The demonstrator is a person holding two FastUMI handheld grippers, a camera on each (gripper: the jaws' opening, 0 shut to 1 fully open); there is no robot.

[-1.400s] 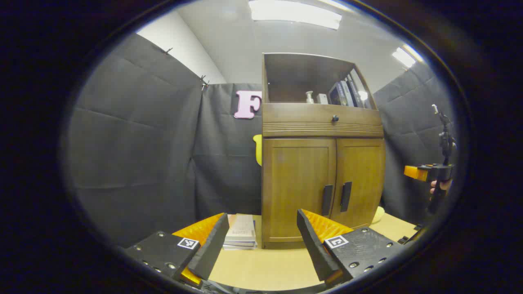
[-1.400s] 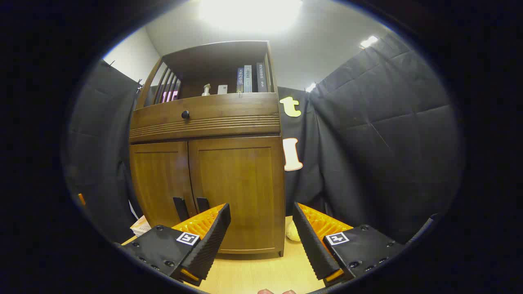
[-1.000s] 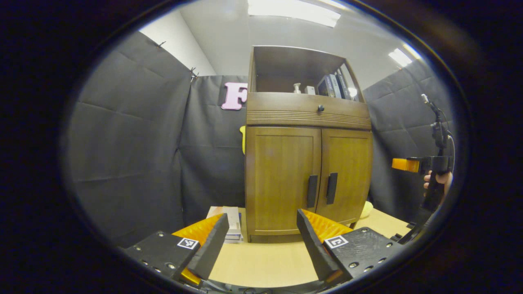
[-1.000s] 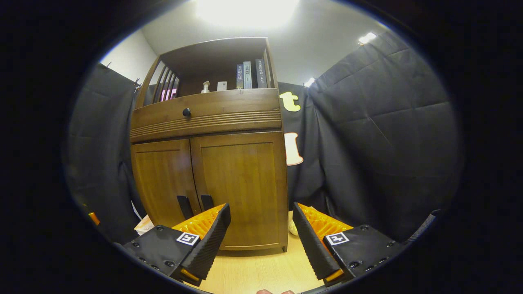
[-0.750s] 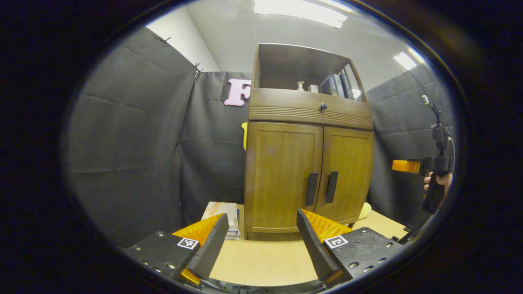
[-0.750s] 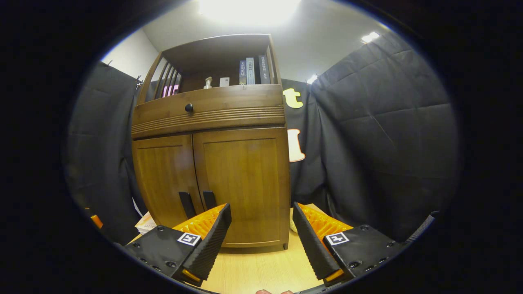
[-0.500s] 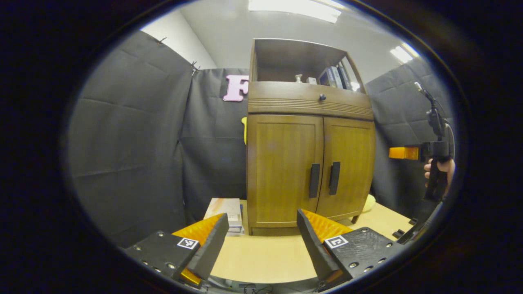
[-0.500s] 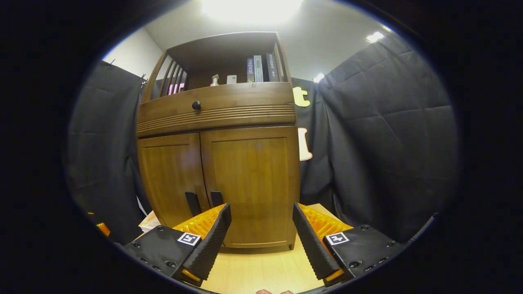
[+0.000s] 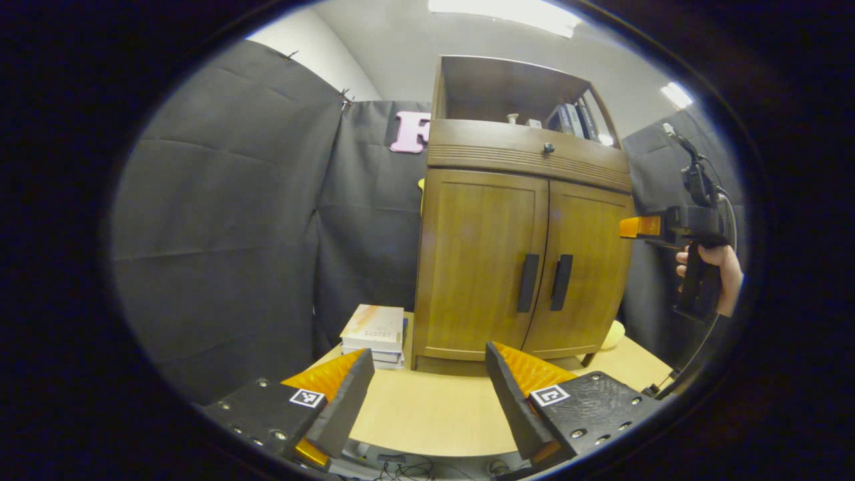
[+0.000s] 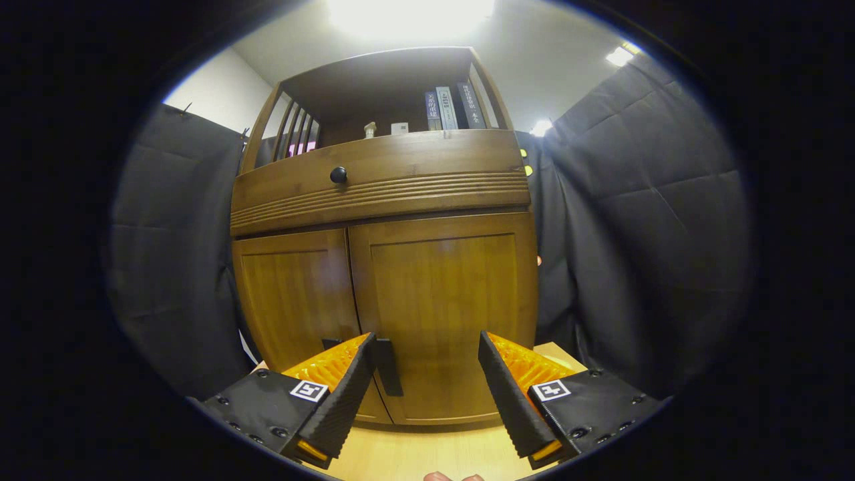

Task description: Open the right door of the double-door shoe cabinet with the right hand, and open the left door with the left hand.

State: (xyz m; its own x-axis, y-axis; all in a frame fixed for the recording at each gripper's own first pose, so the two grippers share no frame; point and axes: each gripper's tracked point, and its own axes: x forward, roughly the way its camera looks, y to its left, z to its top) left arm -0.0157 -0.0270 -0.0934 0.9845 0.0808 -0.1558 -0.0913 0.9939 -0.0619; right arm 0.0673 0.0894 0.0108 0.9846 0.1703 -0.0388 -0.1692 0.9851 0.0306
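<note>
- Left gripper view has the shoe cabinet (image 9: 521, 247) standing on the light wooden table (image 9: 427, 414), both lower doors closed flat against its front.
- On the cabinet, the left door (image 9: 477, 260) and the right door (image 9: 584, 267) meet at the middle seam, and the two dark vertical handles, the left handle (image 9: 528, 283) and the right handle (image 9: 560, 282), sit just beside that seam.
- Above the doors the cabinet carries a drawer with a small dark knob (image 9: 548, 148), and above that an open shelf with upright books (image 9: 571, 120).
- Left of the cabinet's base, a stack of books (image 9: 374, 327) lies on the table, close to the cabinet's side.
- Well in front of the cabinet, the left gripper (image 9: 427, 401) hangs over the table's near edge with its fingers spread wide and nothing between them.
- To the right of the cabinet, level with the upper part of the right door, the right gripper (image 9: 638, 227) is carried by a hand (image 9: 718, 274); it touches no part of the cabinet.
- Right gripper view looks up at the cabinet from close by: the right gripper (image 10: 427, 387) is spread wide and empty, the right handle (image 10: 387, 367) showing just beside its left finger (image 10: 340, 401), apart from it.
</note>
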